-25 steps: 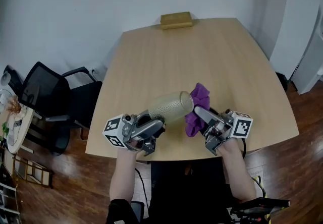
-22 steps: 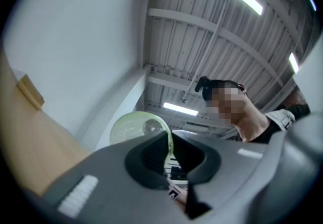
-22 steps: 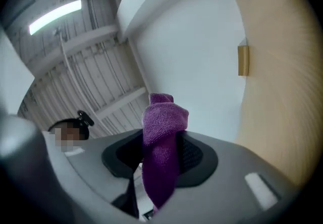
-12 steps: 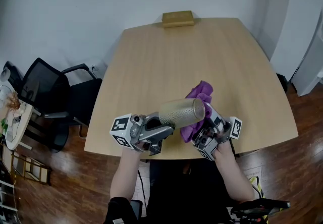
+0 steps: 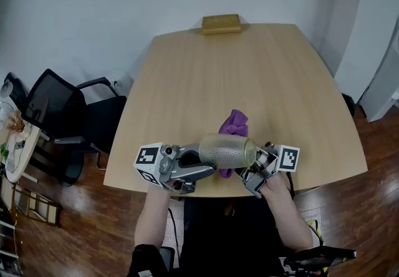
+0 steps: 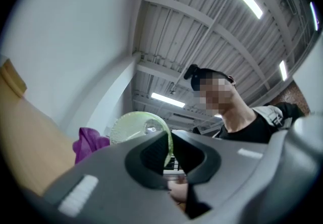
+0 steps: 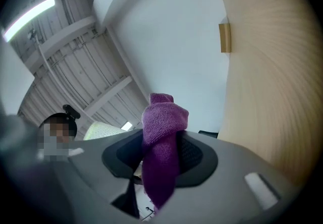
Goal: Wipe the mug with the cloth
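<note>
— Tilting upward above the table [image 5: 218, 70] edge, left gripper [image 5: 201, 160] pinches the rim of the mug [image 5: 227, 151]; right gripper [image 5: 250, 171] clamps the cloth [image 5: 232, 125].
— One mug, one cloth, cloth just behind it.
</note>
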The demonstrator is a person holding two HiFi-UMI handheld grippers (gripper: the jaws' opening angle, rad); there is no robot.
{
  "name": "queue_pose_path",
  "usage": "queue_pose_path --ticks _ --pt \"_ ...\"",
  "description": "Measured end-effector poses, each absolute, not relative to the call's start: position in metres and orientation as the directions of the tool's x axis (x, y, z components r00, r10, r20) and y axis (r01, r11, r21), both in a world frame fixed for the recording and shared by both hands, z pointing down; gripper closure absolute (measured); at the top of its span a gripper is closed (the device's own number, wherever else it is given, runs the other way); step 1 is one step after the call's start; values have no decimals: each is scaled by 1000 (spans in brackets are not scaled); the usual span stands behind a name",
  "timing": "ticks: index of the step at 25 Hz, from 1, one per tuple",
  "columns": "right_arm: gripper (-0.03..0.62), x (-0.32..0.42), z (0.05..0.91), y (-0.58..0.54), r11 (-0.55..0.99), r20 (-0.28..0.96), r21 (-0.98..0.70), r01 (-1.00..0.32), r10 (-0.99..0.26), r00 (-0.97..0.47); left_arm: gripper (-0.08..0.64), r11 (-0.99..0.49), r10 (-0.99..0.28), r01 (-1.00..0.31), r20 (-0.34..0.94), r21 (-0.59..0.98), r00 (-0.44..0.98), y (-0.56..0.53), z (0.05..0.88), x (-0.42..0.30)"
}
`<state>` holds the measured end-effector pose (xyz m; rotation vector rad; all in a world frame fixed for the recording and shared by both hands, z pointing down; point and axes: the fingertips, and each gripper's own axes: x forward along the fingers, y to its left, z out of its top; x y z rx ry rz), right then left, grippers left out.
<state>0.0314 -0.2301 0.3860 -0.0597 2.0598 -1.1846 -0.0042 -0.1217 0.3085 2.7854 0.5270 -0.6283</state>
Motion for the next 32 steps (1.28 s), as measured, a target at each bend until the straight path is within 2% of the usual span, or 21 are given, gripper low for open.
queue_pose_path --ticks 3,6,10,14,18,23,28,32 --pt "448 78 360 -235 651 -708 -667 363 -400 -583 518 -927 271 351 -409 133 871 -125 313 -10" --pt "448 114 323 -225 746 -834 -513 425 -315 -453 518 -934 266 333 -377 125 887 -127 315 -12" --pt "448 94 309 -207 723 -863 -445 529 -189 -468 520 -924 295 361 -362 128 884 -123 315 -3" --pt "448 69 323 -204 645 -846 -485 591 -177 -502 518 -902 345 411 -351 132 870 -108 315 7" --pt "448 40 342 -210 589 -782 -578 564 -203 -589 516 -893 375 434 -335 121 864 -97 314 12" --pt "448 29 360 -221 591 -680 -673 445 -259 -686 518 -896 364 425 -328 133 872 -98 318 16" --pt "448 79 348 -229 643 -746 -617 453 -295 -597 518 -924 296 354 -316 144 901 -112 324 8" --pt "448 105 331 -228 746 -762 -563 356 -302 -573 518 -932 273 330 -312 147 910 -119 326 -11"
